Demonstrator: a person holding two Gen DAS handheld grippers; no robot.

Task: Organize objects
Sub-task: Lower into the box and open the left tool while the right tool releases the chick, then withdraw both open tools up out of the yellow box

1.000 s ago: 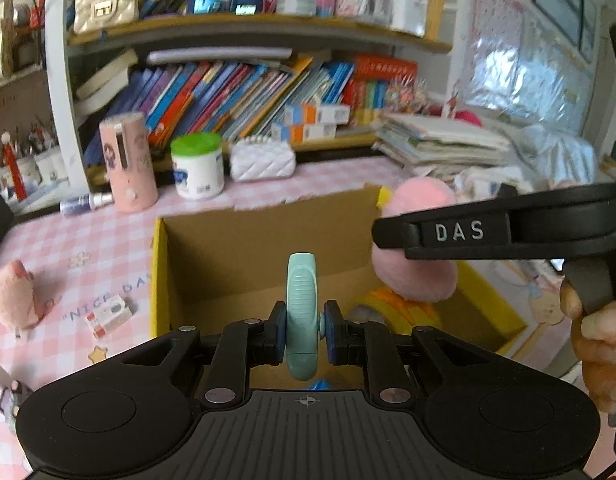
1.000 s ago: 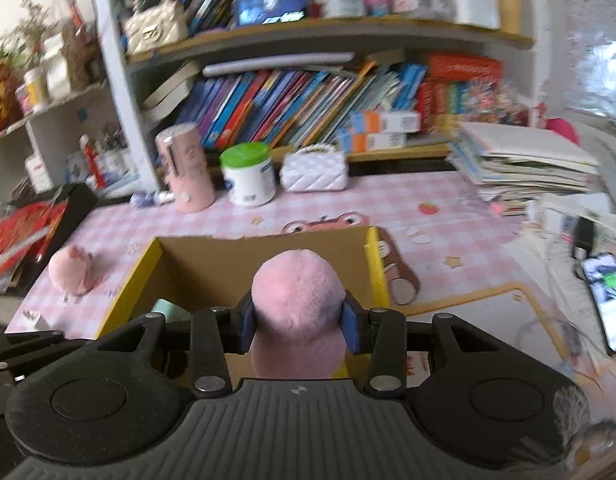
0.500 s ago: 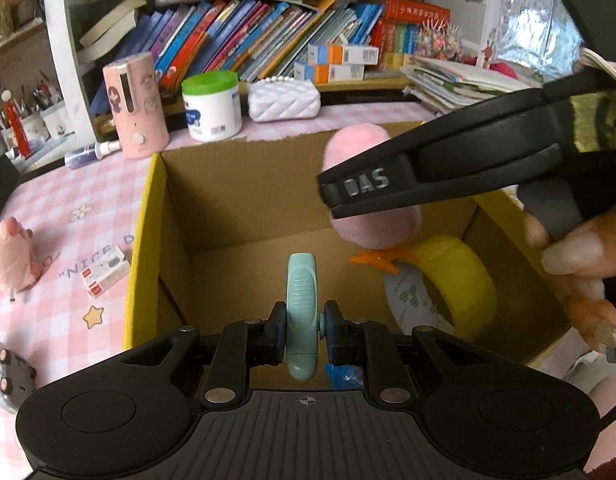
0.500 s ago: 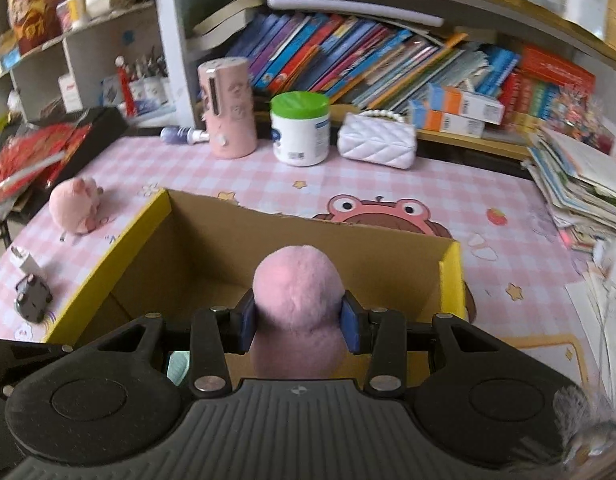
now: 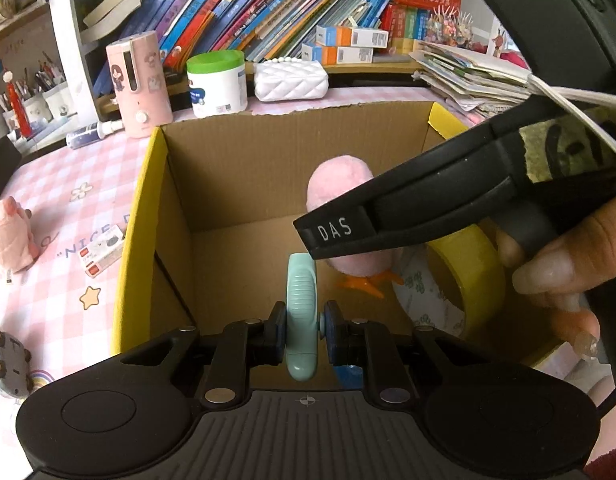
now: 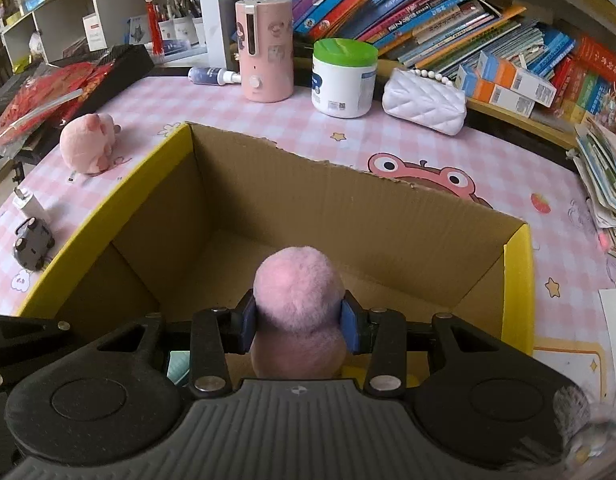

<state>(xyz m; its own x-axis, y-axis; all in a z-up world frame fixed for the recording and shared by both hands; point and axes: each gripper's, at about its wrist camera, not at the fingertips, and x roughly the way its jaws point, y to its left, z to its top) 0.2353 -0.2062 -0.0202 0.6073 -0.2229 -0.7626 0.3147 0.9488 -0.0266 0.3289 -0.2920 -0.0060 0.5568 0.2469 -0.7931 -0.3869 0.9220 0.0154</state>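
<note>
The left gripper (image 5: 302, 328) pinches a mint tool (image 5: 302, 316) and the right gripper (image 6: 298, 322) pinches a pink plush (image 6: 298, 292), both over the box (image 6: 156, 152). Yellow tape (image 5: 467, 276) is already inside. A pink pig (image 6: 88, 148) waits on the tabletop (image 6: 156, 96).

A child's study corner at home: crammed bookshelves (image 6: 407, 20), pink checked desk cloth (image 6: 156, 108), plush toys (image 6: 88, 148).
</note>
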